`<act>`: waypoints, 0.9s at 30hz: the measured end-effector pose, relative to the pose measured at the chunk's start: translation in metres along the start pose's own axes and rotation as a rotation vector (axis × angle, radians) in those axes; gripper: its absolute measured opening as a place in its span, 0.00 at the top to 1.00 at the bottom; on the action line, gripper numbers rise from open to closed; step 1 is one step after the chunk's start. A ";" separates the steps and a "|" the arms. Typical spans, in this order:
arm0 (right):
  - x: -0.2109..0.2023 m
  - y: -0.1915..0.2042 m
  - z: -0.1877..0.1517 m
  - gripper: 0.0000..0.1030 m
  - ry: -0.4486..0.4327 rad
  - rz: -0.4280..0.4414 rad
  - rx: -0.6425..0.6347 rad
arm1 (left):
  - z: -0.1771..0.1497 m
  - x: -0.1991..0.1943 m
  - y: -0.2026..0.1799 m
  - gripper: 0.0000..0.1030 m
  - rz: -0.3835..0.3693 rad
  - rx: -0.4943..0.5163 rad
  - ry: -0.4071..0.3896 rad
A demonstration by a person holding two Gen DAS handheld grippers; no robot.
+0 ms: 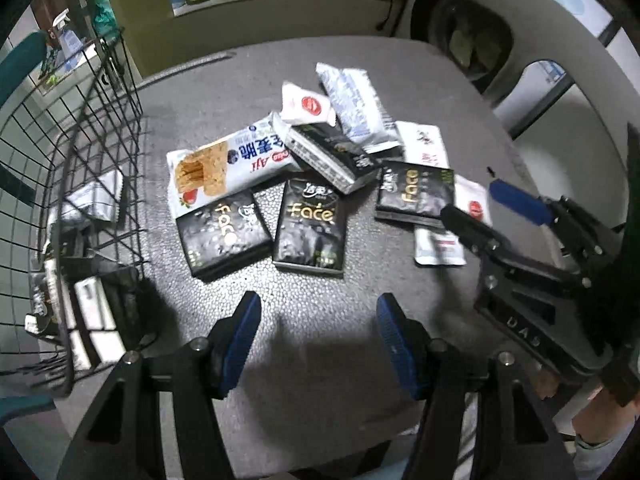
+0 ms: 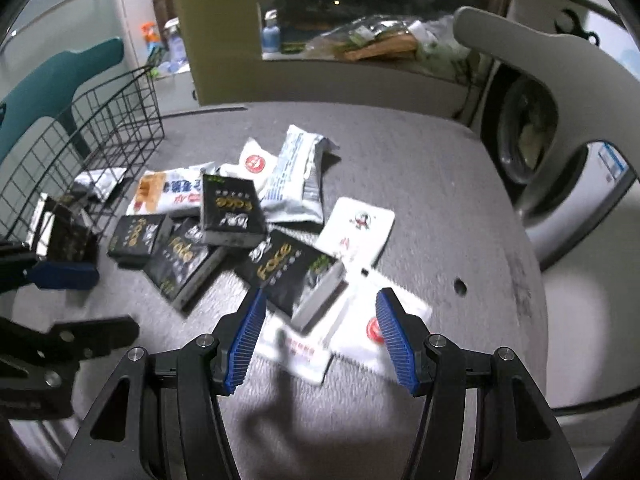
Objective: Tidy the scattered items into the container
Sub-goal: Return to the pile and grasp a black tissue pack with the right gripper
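Packets everywhere on the grey speckled table [image 1: 360, 292]: black "Face" tissue packs [image 1: 310, 226], a white-and-blue biscuit wrapper [image 1: 228, 166] and small white sachets [image 2: 360, 228] lie heaped mid-table. Black wire basket [image 1: 96, 128] stands at the left edge, already holding several packs. Left hand-held gripper [image 1: 318, 346] hovers over bare table, blue pads spread wide, empty. Right hand-held gripper [image 2: 320, 342] hangs above a white sachet with a red logo [image 2: 370, 330], jaws apart, gripping nothing.
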State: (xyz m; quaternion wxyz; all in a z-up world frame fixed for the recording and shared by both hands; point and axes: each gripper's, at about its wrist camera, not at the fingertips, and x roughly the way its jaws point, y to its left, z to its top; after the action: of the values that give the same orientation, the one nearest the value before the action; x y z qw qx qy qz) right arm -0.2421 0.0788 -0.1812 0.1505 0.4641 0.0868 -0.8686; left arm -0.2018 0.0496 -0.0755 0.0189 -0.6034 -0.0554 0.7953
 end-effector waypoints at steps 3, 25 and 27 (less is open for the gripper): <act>0.012 -0.007 0.007 0.45 -0.006 0.038 0.056 | 0.004 0.011 0.005 0.36 -0.003 -0.014 0.005; 0.022 0.012 -0.001 0.58 0.039 0.064 0.015 | 0.010 0.037 0.006 0.49 -0.036 0.006 0.022; 0.016 0.016 -0.010 0.59 0.049 0.083 0.005 | 0.003 0.037 0.007 0.49 -0.035 0.009 0.029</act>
State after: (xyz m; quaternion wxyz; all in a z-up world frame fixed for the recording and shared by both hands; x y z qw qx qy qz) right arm -0.2375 0.0639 -0.2002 0.1830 0.4888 0.0690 -0.8502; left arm -0.2141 0.0462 -0.1108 0.0364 -0.6136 -0.0623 0.7863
